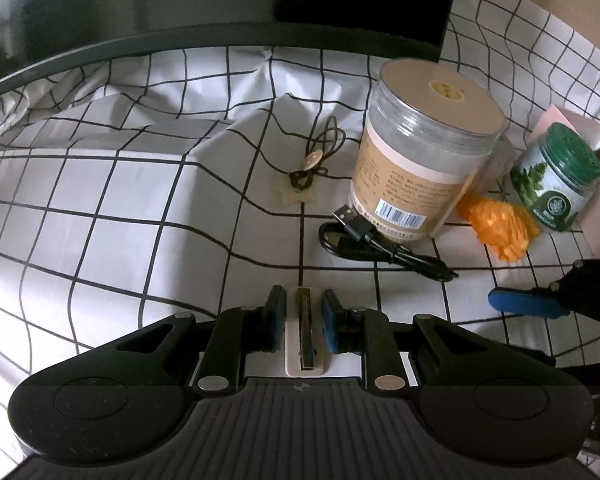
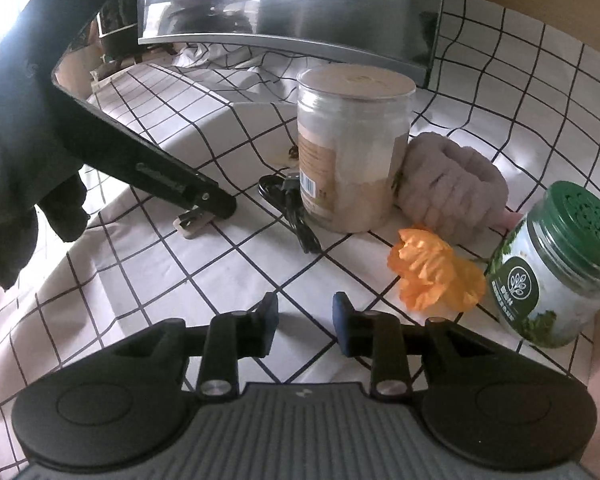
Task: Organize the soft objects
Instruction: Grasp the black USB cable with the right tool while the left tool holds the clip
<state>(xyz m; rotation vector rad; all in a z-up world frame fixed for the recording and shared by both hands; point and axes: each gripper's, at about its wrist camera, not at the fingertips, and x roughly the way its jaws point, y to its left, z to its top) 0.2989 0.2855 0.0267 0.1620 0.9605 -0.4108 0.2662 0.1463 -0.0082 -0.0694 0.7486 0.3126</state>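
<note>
Left gripper [image 1: 303, 318] low over the bench [image 1: 100, 220], which wears a white grid-checked cloth; its fingers [image 1: 275, 316] are narrow, bracketing a small cream hair clip [image 1: 303, 336] with a dark metal bar. Clip's long axis runs straight along the fingers, pointing away from the wrist; whether the pads actually press it I cannot tell, a thin gap shows each side. The right wrist view has the same clip [image 2: 192, 224] lying on the cloth under the left fingertips. Right gripper [image 2: 305, 316] hovers empty, fingers moderately apart. Soft things sit to its forward right: orange fabric flower [image 2: 434, 276] nearest, just ahead and right of the right-hand finger; mauve plush headband [image 2: 452, 188] farther back, touching the tall tan-labelled jar [image 2: 352, 148]. Green-lidded jar [image 2: 556, 264] leans just right of the flower. Black USB cable [image 2: 292, 208] coils at the tall jar's left foot. Judgement: the right gripper is much the nearer to flower and headband; the left is occupied with the clip.
</note>
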